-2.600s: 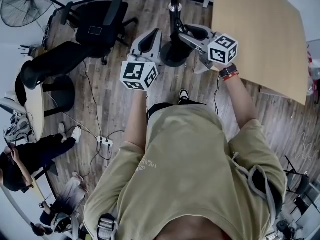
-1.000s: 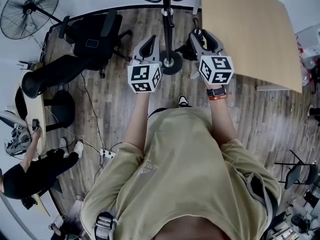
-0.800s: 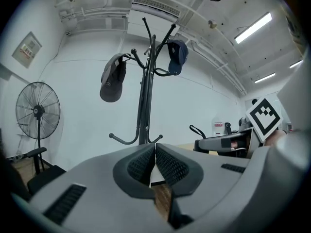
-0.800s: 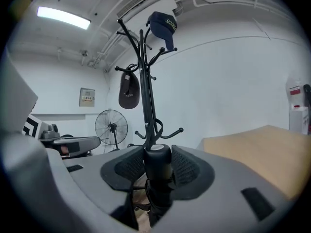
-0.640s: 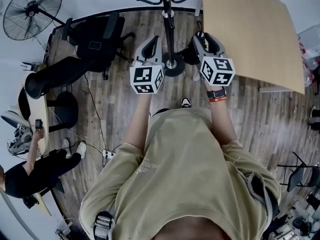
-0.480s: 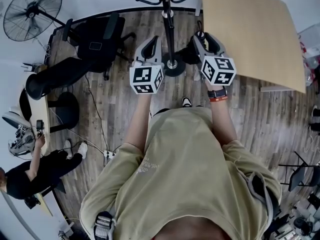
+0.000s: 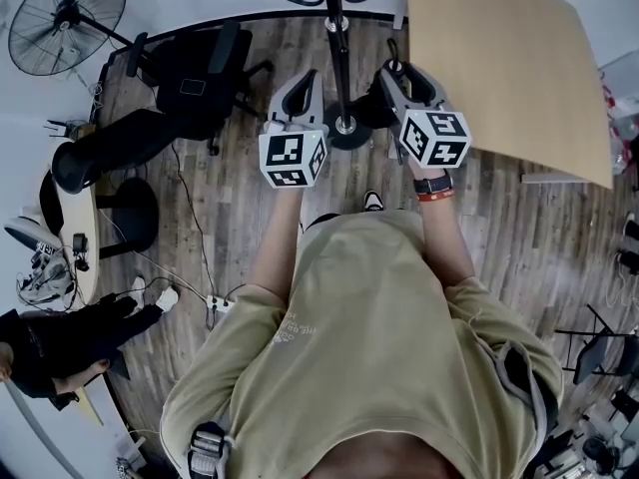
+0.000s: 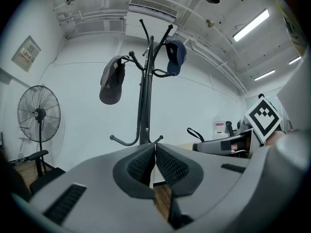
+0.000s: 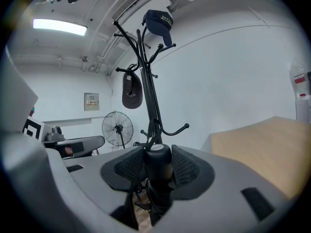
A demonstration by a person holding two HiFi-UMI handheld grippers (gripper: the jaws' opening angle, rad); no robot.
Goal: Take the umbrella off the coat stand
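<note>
My right gripper (image 9: 158,155) is shut on the thick black handle of the folded umbrella (image 9: 158,174); its body hangs down out of sight below the jaws. The handle's strap loop (image 8: 192,131) hangs free, apart from the hooks, in the left gripper view. From the head, the umbrella (image 7: 370,116) is a dark bundle under the right gripper (image 7: 395,70), just right of the black coat stand (image 7: 335,28). The left gripper (image 7: 307,76) is held left of the pole, jaws shut and empty (image 8: 154,152). Two caps (image 8: 111,84) (image 8: 175,56) hang on the stand's upper hooks.
The stand's round base (image 7: 347,128) rests on the wood floor between the grippers. A tan table (image 7: 499,58) lies right, black office chairs (image 7: 195,58) and a floor fan (image 7: 62,16) left. A seated person (image 7: 60,339) and a power strip (image 7: 216,305) are at lower left.
Since the earliest frame the right gripper has swung from pointing across at the stand to pointing forward, with the umbrella in it. Over the last second both grippers kept almost still.
</note>
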